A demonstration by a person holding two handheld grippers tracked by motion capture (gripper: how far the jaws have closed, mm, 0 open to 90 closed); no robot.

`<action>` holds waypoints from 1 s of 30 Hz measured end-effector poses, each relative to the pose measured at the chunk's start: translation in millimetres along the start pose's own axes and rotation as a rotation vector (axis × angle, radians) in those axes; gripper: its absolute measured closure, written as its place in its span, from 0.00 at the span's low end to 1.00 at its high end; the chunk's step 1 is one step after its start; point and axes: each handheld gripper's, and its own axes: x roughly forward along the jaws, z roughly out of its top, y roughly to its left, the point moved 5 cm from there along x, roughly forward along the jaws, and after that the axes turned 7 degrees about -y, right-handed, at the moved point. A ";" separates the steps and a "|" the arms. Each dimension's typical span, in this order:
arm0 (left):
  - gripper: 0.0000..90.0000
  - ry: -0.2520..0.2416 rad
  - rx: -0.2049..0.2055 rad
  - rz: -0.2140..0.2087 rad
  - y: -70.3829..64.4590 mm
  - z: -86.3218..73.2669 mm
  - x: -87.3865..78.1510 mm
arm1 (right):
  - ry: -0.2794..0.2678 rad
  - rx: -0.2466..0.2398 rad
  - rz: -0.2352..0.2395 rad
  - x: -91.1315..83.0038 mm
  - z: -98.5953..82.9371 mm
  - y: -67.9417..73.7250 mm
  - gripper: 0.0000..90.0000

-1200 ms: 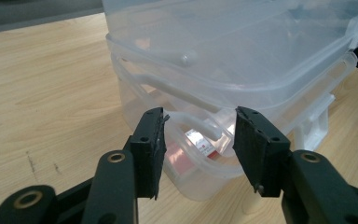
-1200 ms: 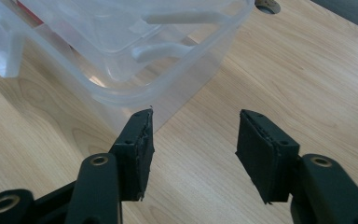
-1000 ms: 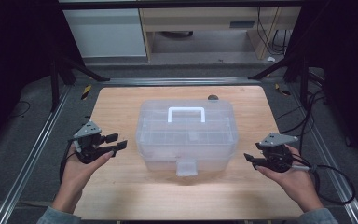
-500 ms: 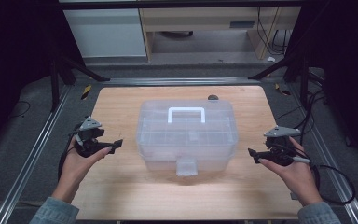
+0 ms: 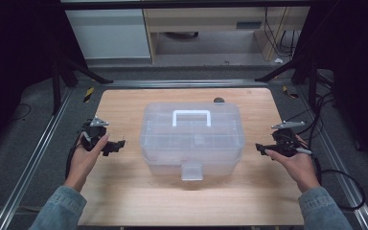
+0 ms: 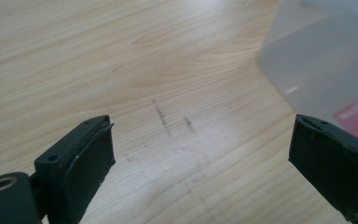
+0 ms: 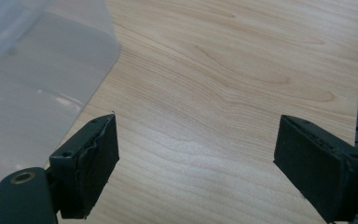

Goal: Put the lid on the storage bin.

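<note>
Clear plastic storage box (image 5: 191,139), lid shut, white handle (image 5: 191,117) on top, sits at frame centre on the wooden tabletop (image 5: 124,201). Left hand-held gripper (image 5: 116,144) and right hand-held gripper (image 5: 261,148) flank it, jaws spread wide, holding nothing. Judgement: close in level and symmetrically; front latch (image 5: 192,171) probably needs releasing first.

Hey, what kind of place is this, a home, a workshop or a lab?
Most likely a lab or recording setup, not a home. A wooden table sits inside a metal rail frame, cabled grippers flank a clear plastic box, and cables hang below a plain bench behind.
</note>
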 end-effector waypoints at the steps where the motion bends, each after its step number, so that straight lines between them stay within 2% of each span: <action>1: 0.07 0.008 -0.008 0.010 2.8 -2.3 3.2 | 0.007 -0.002 -0.005 3.6 -0.6 -1.3 0.16; 7: 0.07 0.042 -0.007 0.031 12.9 -10.4 19.2 | 0.019 0.009 -0.022 19.3 -0.3 -4.5 0.16; 8: 0.07 0.050 -0.008 0.035 14.3 -11.7 21.7 | 0.002 0.020 -0.060 21.8 1.0 -8.0 0.27; 9: 0.07 0.069 -0.004 0.056 18.6 -16.3 28.9 | -0.032 0.048 -0.086 22.8 2.5 -11.7 0.28; 10: 0.07 0.069 -0.004 0.056 18.6 -16.3 28.9 | -0.032 0.048 -0.086 22.8 2.5 -11.7 0.28; 11: 0.07 0.079 -0.019 0.070 21.9 -20.1 34.6 | -0.043 0.095 -0.077 28.5 2.4 -14.7 0.28; 14: 0.08 0.101 -0.032 0.066 23.3 -22.8 38.7 | -0.037 0.085 -0.094 36.0 1.7 -16.9 0.30; 15: 0.08 0.098 -0.028 0.087 25.5 -23.3 42.5 | -0.048 0.076 -0.099 41.6 2.9 -18.4 0.41; 16: 0.08 0.086 -0.033 0.092 26.7 -22.4 43.9 | -0.057 0.078 -0.086 45.1 4.1 -17.8 0.45; 19: 0.08 0.067 -0.055 0.102 28.8 -21.0 46.6 | -0.051 0.082 -0.081 52.1 5.2 -18.3 0.45; 21: 0.07 0.051 -0.083 0.110 31.4 -19.8 53.8 | -0.037 0.079 -0.091 64.4 6.7 -19.5 0.42; 23: 0.07 0.052 -0.095 0.112 33.1 -19.4 59.5 | -0.033 0.099 -0.093 71.7 7.2 -21.1 0.39; 24: 0.07 0.052 -0.095 0.112 33.1 -19.4 59.5 | -0.033 0.099 -0.093 71.7 7.2 -21.1 0.39; 25: 0.07 0.061 -0.105 0.111 35.5 -19.8 65.7 | -0.022 0.124 -0.100 78.9 6.1 -24.0 0.35; 27: 0.07 0.057 -0.111 0.116 37.9 -20.3 68.9 | -0.011 0.138 -0.101 83.6 4.2 -25.7 0.32; 30: 0.07 0.058 -0.115 0.119 39.6 -21.5 72.1 | -0.007 0.143 -0.115 89.6 2.4 -29.1 0.28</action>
